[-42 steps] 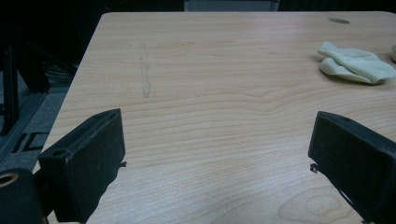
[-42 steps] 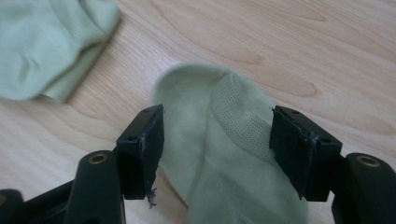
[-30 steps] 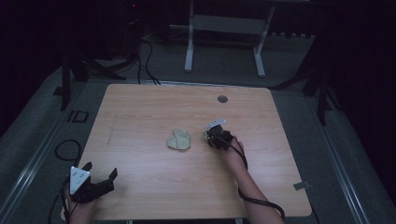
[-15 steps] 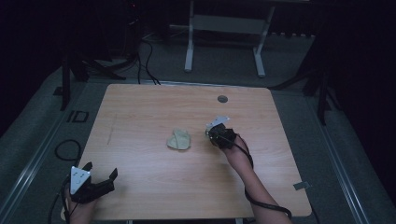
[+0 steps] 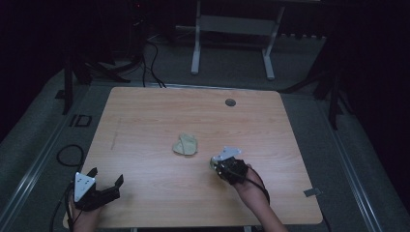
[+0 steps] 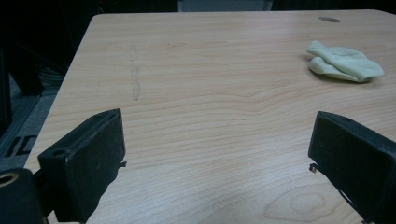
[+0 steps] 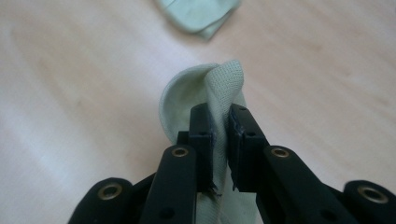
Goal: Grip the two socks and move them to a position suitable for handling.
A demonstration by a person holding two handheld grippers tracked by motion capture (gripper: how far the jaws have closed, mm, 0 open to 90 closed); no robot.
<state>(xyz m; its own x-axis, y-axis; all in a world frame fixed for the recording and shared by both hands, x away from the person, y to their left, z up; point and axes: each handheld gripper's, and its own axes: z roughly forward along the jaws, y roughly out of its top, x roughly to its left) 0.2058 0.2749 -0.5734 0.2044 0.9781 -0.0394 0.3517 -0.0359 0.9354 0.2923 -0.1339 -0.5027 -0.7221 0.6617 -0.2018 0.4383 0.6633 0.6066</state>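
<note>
Sock [image 7: 224, 88] pinched in right gripper [image 7: 220, 135] fingers, just closed.
Lay amid bare counter [image 5: 145, 121]; left gripper [image 6: 219, 154] fingers spread wide near front edge.

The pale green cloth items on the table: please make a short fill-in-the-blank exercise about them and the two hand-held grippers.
1. The right hand-held gripper is shut on a pale green ____.
2. The left hand-held gripper has its jaws ____.
3. A second folded cloth lies on the ____ table.
4. Near the table's far edge is a small round ____.

Missing words: cloth; open; wooden; hole
</note>
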